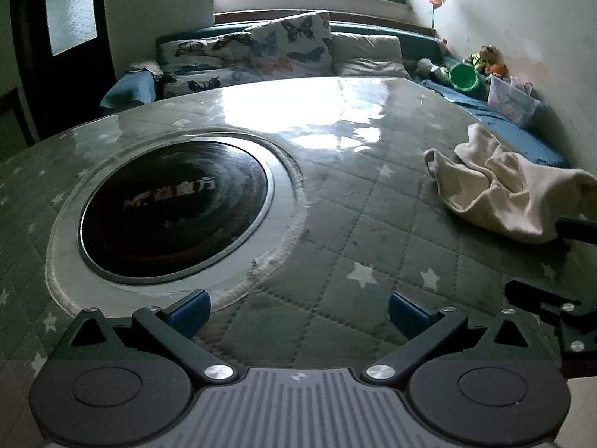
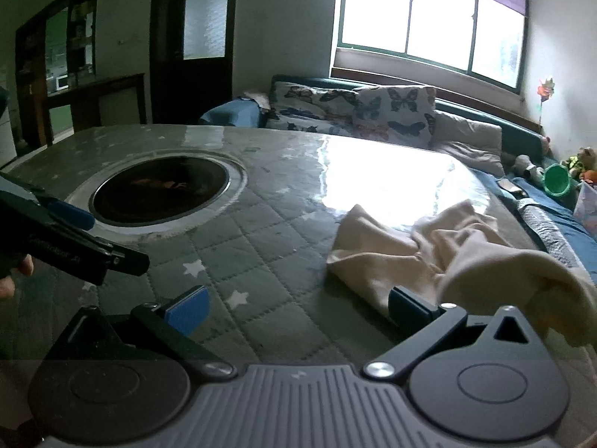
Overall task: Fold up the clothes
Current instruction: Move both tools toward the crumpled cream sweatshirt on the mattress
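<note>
Step in hand, as judged from the layout: take first hold of the garment so it can be spread flat before any fold is made.

Procedure:
1. Bring the right tool (image 2: 298,308) to a free hem or corner of the cloth (image 2: 429,254), not to the bunched middle. A grip on the middle would likely lift the cloth as a lump.
2. Bring the left tool (image 1: 298,311) across to a second edge, well apart from the first hold, so the two can draw the fabric taut.
3. Keep both tools low over the counter (image 1: 335,224); its quilted cover lies under a glossy clear sheet, and the cloth should slide on it readily.
4. Avoid the round black cooktop (image 1: 175,209) set into the counter.

Tool state: both tools stand wide open and hold nothing. The right tool's right pad lies against or just beside the near edge of the cloth; contact cannot be confirmed.

Garment: cream-coloured, soft, thin, heavily crumpled, with no clear outline. It lies on the right part of the counter, well apart from the cooktop, with its near end bulging up close beside the right tool.
</note>
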The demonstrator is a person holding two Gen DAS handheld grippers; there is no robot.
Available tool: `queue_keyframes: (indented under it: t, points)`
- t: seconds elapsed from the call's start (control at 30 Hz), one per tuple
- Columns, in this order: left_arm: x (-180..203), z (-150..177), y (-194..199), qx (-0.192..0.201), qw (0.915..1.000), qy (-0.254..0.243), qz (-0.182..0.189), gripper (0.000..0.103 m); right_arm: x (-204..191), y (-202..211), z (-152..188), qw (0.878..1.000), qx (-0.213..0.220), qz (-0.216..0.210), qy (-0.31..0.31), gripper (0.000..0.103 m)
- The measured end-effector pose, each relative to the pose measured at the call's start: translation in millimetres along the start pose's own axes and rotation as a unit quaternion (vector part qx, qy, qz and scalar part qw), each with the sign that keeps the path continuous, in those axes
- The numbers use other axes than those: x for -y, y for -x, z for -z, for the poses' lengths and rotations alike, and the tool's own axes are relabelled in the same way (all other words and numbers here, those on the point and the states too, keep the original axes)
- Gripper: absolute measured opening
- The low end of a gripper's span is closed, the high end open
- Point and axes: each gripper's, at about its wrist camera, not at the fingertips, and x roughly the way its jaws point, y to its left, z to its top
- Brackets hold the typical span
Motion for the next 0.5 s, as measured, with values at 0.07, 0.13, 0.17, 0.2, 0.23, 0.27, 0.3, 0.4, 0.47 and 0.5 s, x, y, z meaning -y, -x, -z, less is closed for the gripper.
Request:
queue_keyframes:
  t: [0.07, 0.13, 0.17, 0.2, 0.23, 0.27, 0.3, 0.4, 0.47, 0.5]
  points:
    - [4.4, -0.8, -2.1, -0.003, 1.0, -0.004, 0.003, 0.103, 2.9, 5.2, 1.9, 1.0, 0.001, 0.004, -0.002, 0.103]
    - [9.4, -1.8, -2.2, -0.005, 0.9999, -0.012, 0.009, 0.103, 5.6, 9.5, 3.7, 1.0, 0.003, 0.007, -0.004, 0.103]
    - [12.2, -2.4, -2.3, -0.005, 0.9998, -0.016, 0.012, 0.103, 6.8, 11.5, 4.3, 1.0, 0.004, 0.01, -0.004, 0.103]
    - [14.9, -3.1, -2.2, -0.005, 0.9997, -0.021, 0.014, 0.103, 8.5, 13.7, 4.8, 1.0, 0.005, 0.012, -0.004, 0.103]
    - [17.4, -4.4, -1.9, -0.005, 0.9996, -0.025, 0.015, 0.103, 10.1, 16.0, 5.2, 1.0, 0.006, 0.015, -0.004, 0.103]
    - [19.9, -5.8, -1.6, -0.004, 0.9994, -0.03, 0.017, 0.103, 12.5, 19.0, 5.3, 1.0, 0.008, 0.018, -0.005, 0.103]
    - [22.6, -7.9, -1.6, -0.004, 0.9992, -0.034, 0.019, 0.103, 15.5, 22.7, 5.1, 1.0, 0.012, 0.023, -0.007, 0.103]
    - [31.2, -14.1, -1.6, -0.002, 0.9986, -0.047, 0.024, 0.103, 25.9, 30.5, 2.8, 0.999, 0.02, 0.038, -0.011, 0.103]
    - [38.0, -18.0, -1.8, 0.002, 0.998, -0.058, 0.026, 0.103, 34.3, 34.8, 0.2, 0.998, 0.025, 0.049, -0.014, 0.102]
    - [41.2, -19.6, -2.0, 0.003, 0.9976, -0.064, 0.028, 0.103, 39.1, 36.3, -1.3, 0.998, 0.028, 0.055, -0.017, 0.102]
